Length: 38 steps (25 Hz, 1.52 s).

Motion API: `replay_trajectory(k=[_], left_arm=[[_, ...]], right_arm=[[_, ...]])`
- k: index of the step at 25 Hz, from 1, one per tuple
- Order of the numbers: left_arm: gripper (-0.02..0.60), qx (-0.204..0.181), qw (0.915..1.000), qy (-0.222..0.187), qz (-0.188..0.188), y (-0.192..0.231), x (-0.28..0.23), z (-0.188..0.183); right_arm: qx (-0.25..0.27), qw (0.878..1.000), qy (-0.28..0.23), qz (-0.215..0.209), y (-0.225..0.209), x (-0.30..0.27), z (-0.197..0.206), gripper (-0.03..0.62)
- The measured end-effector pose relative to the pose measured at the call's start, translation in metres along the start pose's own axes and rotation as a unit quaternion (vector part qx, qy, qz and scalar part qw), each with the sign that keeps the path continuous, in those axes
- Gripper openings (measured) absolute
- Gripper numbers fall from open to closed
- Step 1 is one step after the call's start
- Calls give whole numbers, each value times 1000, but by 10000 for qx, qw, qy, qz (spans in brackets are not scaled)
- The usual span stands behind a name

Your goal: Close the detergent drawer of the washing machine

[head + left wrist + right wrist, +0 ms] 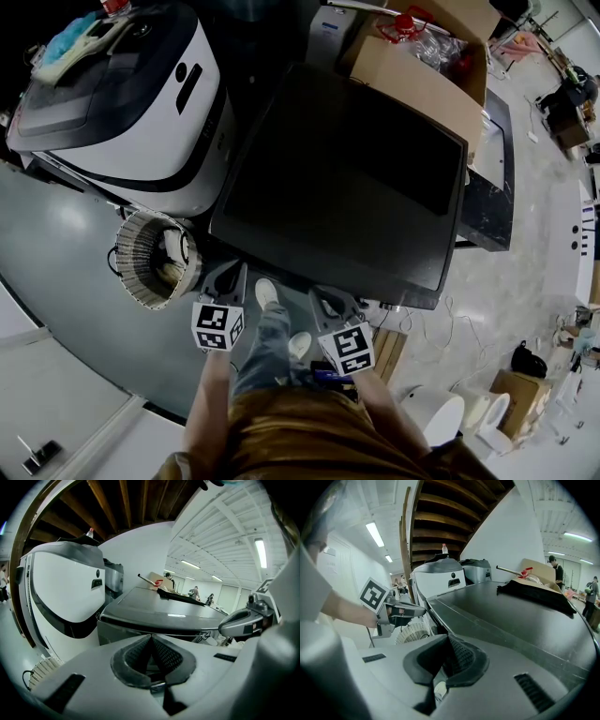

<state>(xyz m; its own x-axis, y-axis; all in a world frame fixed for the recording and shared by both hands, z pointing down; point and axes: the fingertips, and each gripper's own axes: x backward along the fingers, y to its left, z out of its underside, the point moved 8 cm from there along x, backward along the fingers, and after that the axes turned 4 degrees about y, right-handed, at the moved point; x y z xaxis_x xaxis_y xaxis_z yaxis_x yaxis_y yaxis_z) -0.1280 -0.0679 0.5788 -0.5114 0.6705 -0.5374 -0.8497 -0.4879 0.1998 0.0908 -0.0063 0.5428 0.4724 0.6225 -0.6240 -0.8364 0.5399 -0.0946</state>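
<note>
A white appliance (141, 103) with a dark band stands at far left. A round woven basket (150, 258) sits on the floor at its foot, just beside the washing machine's near left corner.

The left gripper (151, 641) hangs low in front of that corner. Its fingers (133, 656) are pressed together at the tips with nothing between them. From its own view it looks up at the washing machine (347, 178), seeing the dark lid and a grey strip of front panel beneath it.

The detergent drawer is not visible in any view. From above, the lid's overhang hides the whole front face, and I cannot tell how far out the drawer stands.

The right gripper (449, 639) is near the machine's near right corner. Its fingers (464, 660) are also closed and empty.

Closed fingers probably suit this step, since they give a blunt tip for pushing. I would first lower the view to find the drawer front, then press squarely on its middle and push straight in along its travel until it sits flush. An off-centre push could jam it.

The person's shoe (266, 292) stands between the two grippers, close to the machine. The basket crowds the left side. At the right rear, a cardboard box (422, 75) with a red-capped bottle (412, 28) lies well clear.
</note>
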Motion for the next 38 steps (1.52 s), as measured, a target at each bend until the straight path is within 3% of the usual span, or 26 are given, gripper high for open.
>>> replay_trajectory(k=[24, 34, 38], left_arm=[[25, 185, 9997, -81, -141, -8, 5, -11], [25, 340, 9982, -474, -127, -28, 36, -27], [25, 233, 9975, -663, -93, -36, 51, -35]], right_arm=[[-78, 9995, -218, 213, 2, 20, -3, 12], [74, 9981, -549, 288, 14, 40, -14, 12], [158, 9970, -702, 292, 19, 48, -21, 12]])
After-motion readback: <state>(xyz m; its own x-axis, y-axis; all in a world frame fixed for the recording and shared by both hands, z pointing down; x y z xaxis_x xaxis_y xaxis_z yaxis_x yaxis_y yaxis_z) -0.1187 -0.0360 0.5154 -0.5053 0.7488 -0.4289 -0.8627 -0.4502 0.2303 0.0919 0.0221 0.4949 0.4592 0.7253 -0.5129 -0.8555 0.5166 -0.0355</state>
